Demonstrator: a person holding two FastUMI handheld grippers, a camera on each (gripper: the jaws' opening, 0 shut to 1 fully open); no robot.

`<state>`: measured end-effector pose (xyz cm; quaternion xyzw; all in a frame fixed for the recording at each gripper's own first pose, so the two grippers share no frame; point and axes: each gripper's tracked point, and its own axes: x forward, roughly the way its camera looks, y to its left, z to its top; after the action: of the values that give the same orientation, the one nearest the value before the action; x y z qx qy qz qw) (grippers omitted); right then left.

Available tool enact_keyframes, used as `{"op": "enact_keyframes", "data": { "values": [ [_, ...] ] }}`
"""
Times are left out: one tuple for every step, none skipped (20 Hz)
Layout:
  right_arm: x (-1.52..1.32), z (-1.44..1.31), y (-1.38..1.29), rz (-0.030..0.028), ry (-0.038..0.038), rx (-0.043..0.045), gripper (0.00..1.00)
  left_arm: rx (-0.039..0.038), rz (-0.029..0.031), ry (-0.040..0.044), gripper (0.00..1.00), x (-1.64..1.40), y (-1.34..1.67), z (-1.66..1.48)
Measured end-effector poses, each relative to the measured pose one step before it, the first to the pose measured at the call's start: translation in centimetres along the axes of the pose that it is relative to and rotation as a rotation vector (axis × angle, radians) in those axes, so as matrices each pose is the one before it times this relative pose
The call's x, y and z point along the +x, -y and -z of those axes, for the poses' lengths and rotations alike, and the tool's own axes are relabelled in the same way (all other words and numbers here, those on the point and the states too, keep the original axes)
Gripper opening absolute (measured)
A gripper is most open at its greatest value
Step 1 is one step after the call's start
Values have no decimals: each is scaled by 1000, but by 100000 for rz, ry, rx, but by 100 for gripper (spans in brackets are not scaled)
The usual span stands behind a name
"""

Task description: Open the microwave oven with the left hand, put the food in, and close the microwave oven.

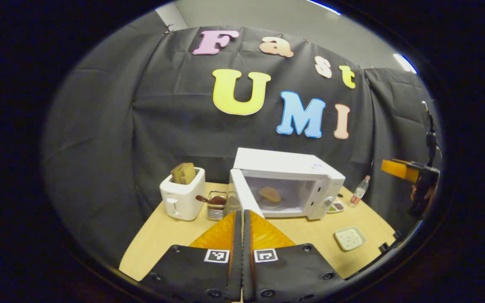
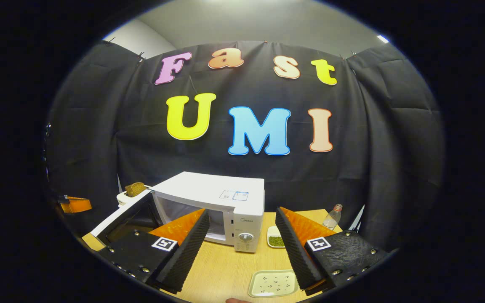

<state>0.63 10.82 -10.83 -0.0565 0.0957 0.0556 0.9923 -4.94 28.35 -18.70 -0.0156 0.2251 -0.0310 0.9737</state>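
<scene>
The white microwave (image 1: pixel 293 168) stands at the back of the wooden table with its door (image 1: pixel 239 193) swung open to the left. Inside, a piece of yellowish food (image 1: pixel 270 193) lies on a plate. My left gripper (image 1: pixel 241 213) is shut with nothing between its fingers, its tips close in front of the door's edge. In the right gripper view the microwave (image 2: pixel 225 195) and its open door (image 2: pixel 126 216) show from the right. My right gripper (image 2: pixel 241 215) is open and empty, held back from the oven. It also appears far right (image 1: pixel 409 172) in the left gripper view.
A white toaster (image 1: pixel 182 200) holding bread and a small wire rack (image 1: pixel 216 205) stand left of the microwave. Right of the microwave are a dish of green beans (image 2: pixel 275 240), a bottle (image 2: pixel 332 217) and a square plate (image 2: pixel 273 283). The table edge (image 1: pixel 141 252) curves near me.
</scene>
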Motion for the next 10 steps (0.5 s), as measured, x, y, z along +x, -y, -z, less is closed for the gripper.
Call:
{"op": "enact_keyframes", "data": {
  "values": [
    [136, -269, 315, 857, 184, 1310, 96, 2131, -1711, -1261, 7, -597, -877, 749],
    [-20, -177, 243, 722, 270, 994, 96, 1094, -1147, -1629, 7, -483, -648, 831],
    [55, -262, 288, 662, 459, 780, 96, 139, -779, -1725, 7, -350, -472, 864],
    [30, -466, 298, 595, 939, 458, 96, -725, 1, -2188, 8, -285, -209, 1192],
    [80, -432, 175, 369, 1097, 54, 96, -921, 554, -1969, 8, -48, 252, 807],
    [13, -177, 139, 279, 693, -385, 96, -405, 474, -1257, 7, -386, 369, 587],
    [48, -300, 199, 56, 387, -295, 96, 596, 319, -594, 7, -126, 428, 329],
    [102, -201, 145, 87, 267, 227, 96, 1538, 296, -496, 10, -385, 400, 237],
    [-48, -48, -73, 191, 513, 574, 96, 1837, 346, -537, 9, -175, 366, 265],
    [-63, -32, 64, 341, 243, 630, 96, 1329, 291, -659, 8, -119, 107, 267]
  ]
}}
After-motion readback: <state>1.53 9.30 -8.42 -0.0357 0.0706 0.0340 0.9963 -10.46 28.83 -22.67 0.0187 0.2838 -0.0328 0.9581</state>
